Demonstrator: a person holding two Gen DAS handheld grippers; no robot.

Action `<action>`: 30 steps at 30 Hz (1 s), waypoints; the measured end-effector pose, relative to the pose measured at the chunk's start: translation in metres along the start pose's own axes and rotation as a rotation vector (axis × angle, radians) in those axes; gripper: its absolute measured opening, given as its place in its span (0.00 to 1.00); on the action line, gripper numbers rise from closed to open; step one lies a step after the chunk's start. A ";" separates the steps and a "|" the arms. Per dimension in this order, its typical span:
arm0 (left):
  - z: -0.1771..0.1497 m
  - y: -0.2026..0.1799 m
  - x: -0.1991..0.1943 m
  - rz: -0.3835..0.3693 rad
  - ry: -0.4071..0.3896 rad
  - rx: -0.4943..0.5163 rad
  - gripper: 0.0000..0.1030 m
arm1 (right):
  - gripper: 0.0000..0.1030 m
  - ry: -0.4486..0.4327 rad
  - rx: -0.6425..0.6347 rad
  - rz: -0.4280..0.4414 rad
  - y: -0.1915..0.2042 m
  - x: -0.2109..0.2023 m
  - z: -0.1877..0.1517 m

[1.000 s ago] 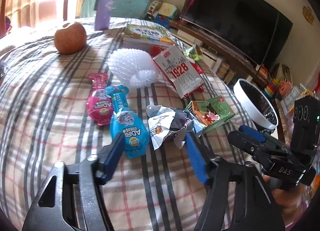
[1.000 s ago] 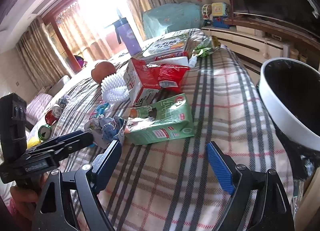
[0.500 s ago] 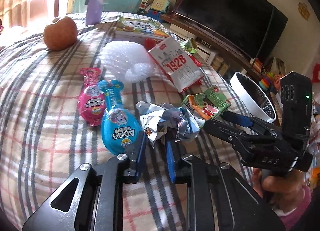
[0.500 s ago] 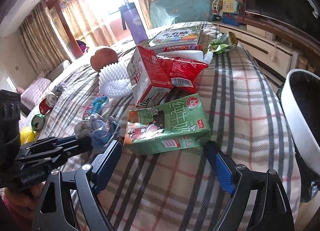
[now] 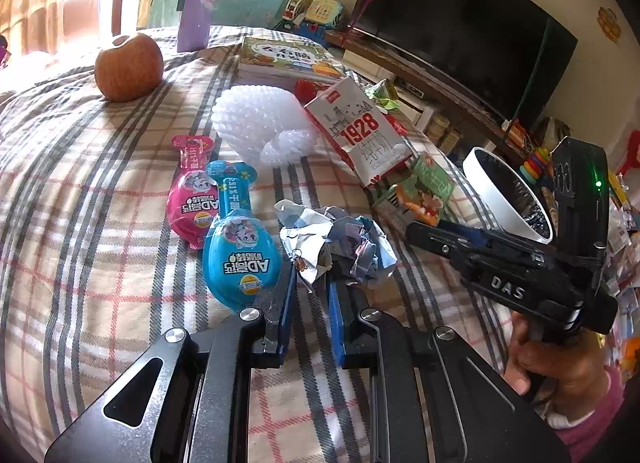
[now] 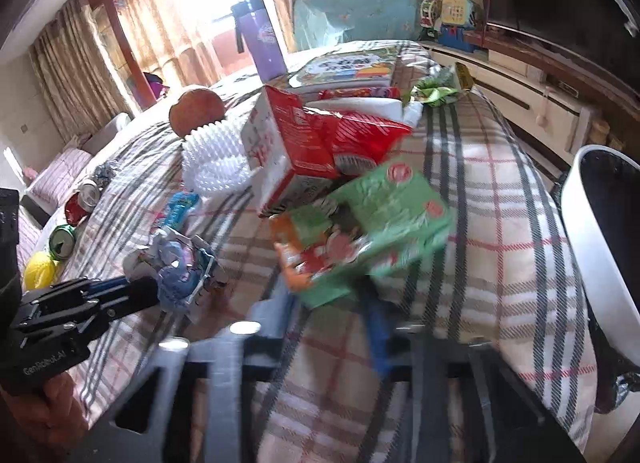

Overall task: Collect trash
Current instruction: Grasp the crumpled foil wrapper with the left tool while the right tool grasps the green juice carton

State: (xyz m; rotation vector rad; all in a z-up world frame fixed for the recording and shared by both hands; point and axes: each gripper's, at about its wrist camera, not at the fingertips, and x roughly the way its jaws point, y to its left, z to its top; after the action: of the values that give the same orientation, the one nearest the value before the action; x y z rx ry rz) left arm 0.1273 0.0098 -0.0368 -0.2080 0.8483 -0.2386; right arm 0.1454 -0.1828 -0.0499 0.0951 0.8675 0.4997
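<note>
Two pieces are gripped (none binned yet): left gripper (image 5: 311, 287) clamps the crumpled wrapper (image 5: 336, 245), right gripper (image 6: 332, 303), jaws just closing, pinches the green carton (image 6: 372, 223) near the plaid bed's (image 5: 80, 183) bin-side edge.

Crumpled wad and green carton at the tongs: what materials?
Crumpled wad: looks like thin printed foil or foil-lined wrapper, with silvery glints and sharp creases.
Green carton: seems coated paperboard, given its folded box edges and glossy print. The right-wrist view is blurred, so this is less sure.

apple (image 5: 128, 67) behind pouches (image 5: 224, 215), bin (image 5: 506, 199) right
</note>
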 end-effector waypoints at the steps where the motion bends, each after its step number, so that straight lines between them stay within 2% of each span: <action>1: 0.000 -0.001 0.000 -0.002 -0.001 0.001 0.14 | 0.22 -0.001 0.004 0.007 -0.001 -0.001 -0.001; 3: -0.001 -0.002 -0.002 -0.001 -0.002 0.001 0.14 | 0.20 -0.001 0.014 0.014 -0.003 -0.005 -0.003; 6: -0.002 -0.002 -0.002 -0.003 -0.002 -0.001 0.14 | 0.24 0.006 0.061 0.045 -0.009 -0.010 -0.003; 7: -0.003 -0.002 -0.002 -0.003 -0.002 -0.001 0.14 | 0.31 0.009 0.077 0.055 -0.011 -0.011 -0.003; 8: -0.003 -0.002 -0.002 -0.004 -0.003 -0.002 0.14 | 0.44 0.009 0.100 0.066 -0.013 -0.011 -0.003; 9: -0.003 -0.002 -0.002 -0.006 -0.003 -0.003 0.14 | 0.49 0.003 0.110 0.068 -0.013 -0.012 -0.002; 15: -0.005 0.004 -0.006 -0.010 -0.013 -0.010 0.14 | 0.56 0.004 0.168 0.034 -0.007 -0.001 0.006; 19: -0.005 0.012 -0.008 -0.014 -0.017 -0.028 0.14 | 0.79 -0.014 0.216 0.000 0.000 0.007 0.014; 20: -0.005 0.014 -0.008 -0.016 -0.015 -0.033 0.14 | 0.82 -0.021 0.220 -0.017 0.003 0.008 0.017; 24: -0.006 0.017 -0.008 -0.022 -0.013 -0.037 0.14 | 0.82 -0.037 0.251 -0.116 0.005 0.018 0.025; 27: -0.006 0.018 -0.009 -0.027 -0.014 -0.039 0.14 | 0.80 -0.042 0.271 -0.133 -0.002 0.020 0.026; 30: -0.006 0.019 -0.008 -0.033 -0.014 -0.044 0.14 | 0.63 -0.046 0.259 -0.125 -0.006 0.015 0.024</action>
State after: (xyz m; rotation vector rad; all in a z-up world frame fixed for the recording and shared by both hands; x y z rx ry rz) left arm 0.1195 0.0297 -0.0401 -0.2650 0.8371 -0.2489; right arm 0.1744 -0.1786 -0.0470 0.2862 0.8843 0.2663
